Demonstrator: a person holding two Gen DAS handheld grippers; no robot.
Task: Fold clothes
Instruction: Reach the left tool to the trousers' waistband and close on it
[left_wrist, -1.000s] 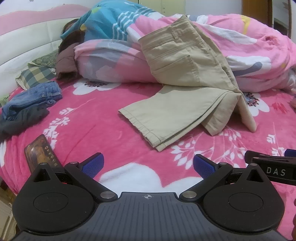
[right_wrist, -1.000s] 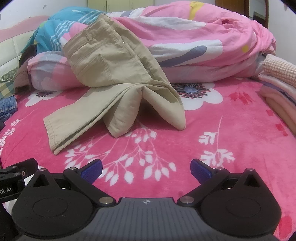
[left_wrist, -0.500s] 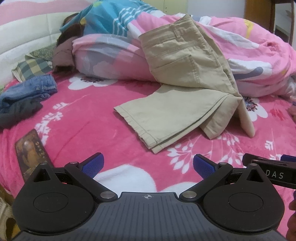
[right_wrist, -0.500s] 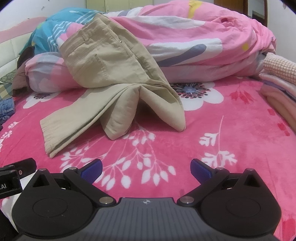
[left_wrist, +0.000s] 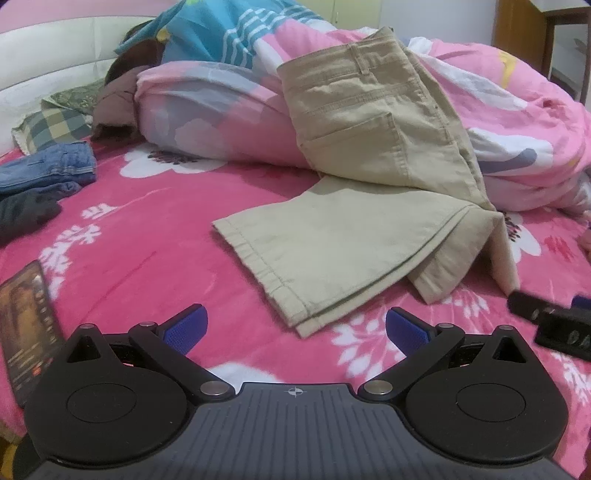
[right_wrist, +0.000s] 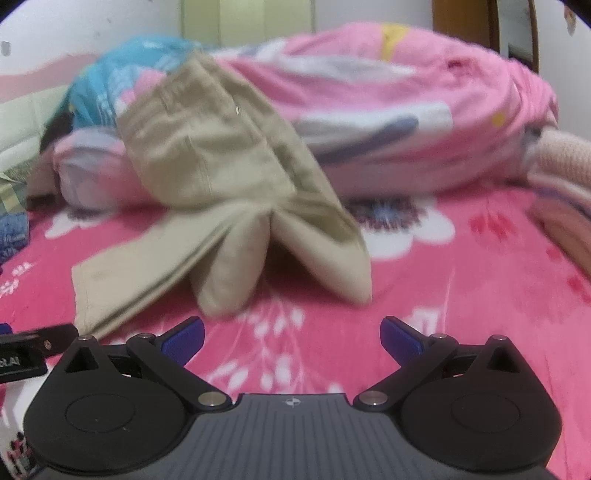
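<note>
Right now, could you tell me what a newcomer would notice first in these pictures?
Probably the beige cotton trousers, waist draped up over the rumpled pink patterned duvet and legs spilling onto the bright pink floral bedspread. Next, the folded blue denim jeans at far left, then the open left tool and right tool, both empty.

A bed (left_wrist: 155, 236) is covered by a pink floral blanket. A white padded headboard (left_wrist: 44, 74) is seen far left, wooden furniture (left_wrist: 517, 22) far right.

Home bedroom, bed (left_wrist: 155, 236) with floral sheet, rumpled duvet (left_wrist: 517, 122)
</note>
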